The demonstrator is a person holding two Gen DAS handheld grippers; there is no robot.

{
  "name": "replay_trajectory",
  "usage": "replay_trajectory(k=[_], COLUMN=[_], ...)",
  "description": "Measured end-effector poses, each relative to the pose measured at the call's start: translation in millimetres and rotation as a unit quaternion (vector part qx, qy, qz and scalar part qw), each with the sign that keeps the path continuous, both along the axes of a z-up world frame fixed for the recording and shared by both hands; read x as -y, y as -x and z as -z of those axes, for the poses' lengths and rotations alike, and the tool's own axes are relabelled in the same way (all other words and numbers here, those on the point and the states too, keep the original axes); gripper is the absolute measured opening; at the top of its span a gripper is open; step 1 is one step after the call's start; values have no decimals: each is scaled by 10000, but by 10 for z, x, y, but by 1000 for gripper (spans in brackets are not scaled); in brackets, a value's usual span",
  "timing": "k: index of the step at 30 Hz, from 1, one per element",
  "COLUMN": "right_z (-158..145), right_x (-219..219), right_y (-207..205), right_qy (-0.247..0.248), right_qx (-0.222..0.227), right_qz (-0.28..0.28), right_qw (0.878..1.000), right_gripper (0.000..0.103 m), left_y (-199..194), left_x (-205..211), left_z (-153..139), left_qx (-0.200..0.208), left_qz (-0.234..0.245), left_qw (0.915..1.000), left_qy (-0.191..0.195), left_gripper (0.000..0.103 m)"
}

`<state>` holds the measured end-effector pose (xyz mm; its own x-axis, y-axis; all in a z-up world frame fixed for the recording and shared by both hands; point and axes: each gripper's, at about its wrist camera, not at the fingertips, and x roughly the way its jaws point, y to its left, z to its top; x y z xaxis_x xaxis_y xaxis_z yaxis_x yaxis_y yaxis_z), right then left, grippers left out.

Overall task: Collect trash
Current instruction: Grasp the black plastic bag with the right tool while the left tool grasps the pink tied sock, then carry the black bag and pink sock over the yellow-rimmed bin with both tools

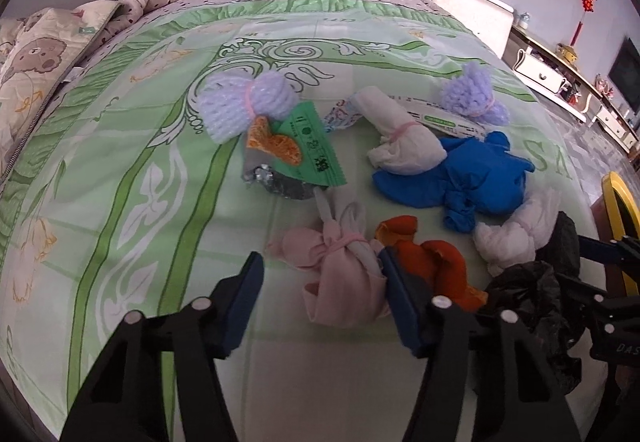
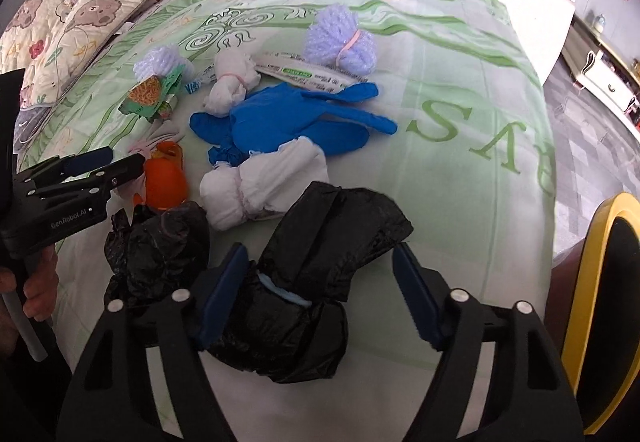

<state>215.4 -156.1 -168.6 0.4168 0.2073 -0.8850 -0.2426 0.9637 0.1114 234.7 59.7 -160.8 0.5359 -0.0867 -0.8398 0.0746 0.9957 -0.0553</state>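
Trash lies scattered on a green bedspread (image 1: 120,145). My left gripper (image 1: 320,278) is open around a pink tied cloth bundle (image 1: 340,282), next to an orange rubber piece (image 1: 432,262). My right gripper (image 2: 320,282) is open, straddling a black plastic bag (image 2: 320,254); its left pad touches the bag. A second crumpled black bag (image 2: 160,246) lies to its left. Further out are a blue glove (image 2: 288,121), white tied bundles (image 2: 264,181), two purple foam nets (image 2: 340,37) and a green wrapper (image 1: 316,145).
A yellow-rimmed trash bin (image 2: 600,302) stands beside the bed at the right edge. Folded quilts (image 2: 72,21) and pillows lie at the bed's far and left side. White cabinets (image 1: 560,81) line the right wall.
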Motion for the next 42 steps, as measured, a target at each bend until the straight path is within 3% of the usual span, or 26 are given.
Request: replay_trajectory(k=[4, 13, 21, 31, 42], right_z=[14, -53, -233, -573, -1094], right_x=[-22, 14, 135, 253, 662], right_y=[2, 40, 117, 315, 567], right_qy=[-206, -596, -920, -1050, -1417], right_qx=[-53, 29, 343, 873, 1182], right_qz=[-102, -193, -149, -205, 53], right_qw=[9997, 9980, 9951, 9904, 9828], right_gripper=[46, 30, 28, 28, 28], left_y=[24, 38, 112, 327, 546], left_x=[97, 34, -161, -181, 214], left_z=[6, -25, -193, -452, -837], left_qx=[92, 130, 396, 735, 900], left_qz=[237, 142, -166, -324, 62], left_qw=[9997, 9993, 9968, 9953, 9944], left_qy=[47, 312, 676, 543, 550], left_gripper=[27, 23, 23, 23, 23])
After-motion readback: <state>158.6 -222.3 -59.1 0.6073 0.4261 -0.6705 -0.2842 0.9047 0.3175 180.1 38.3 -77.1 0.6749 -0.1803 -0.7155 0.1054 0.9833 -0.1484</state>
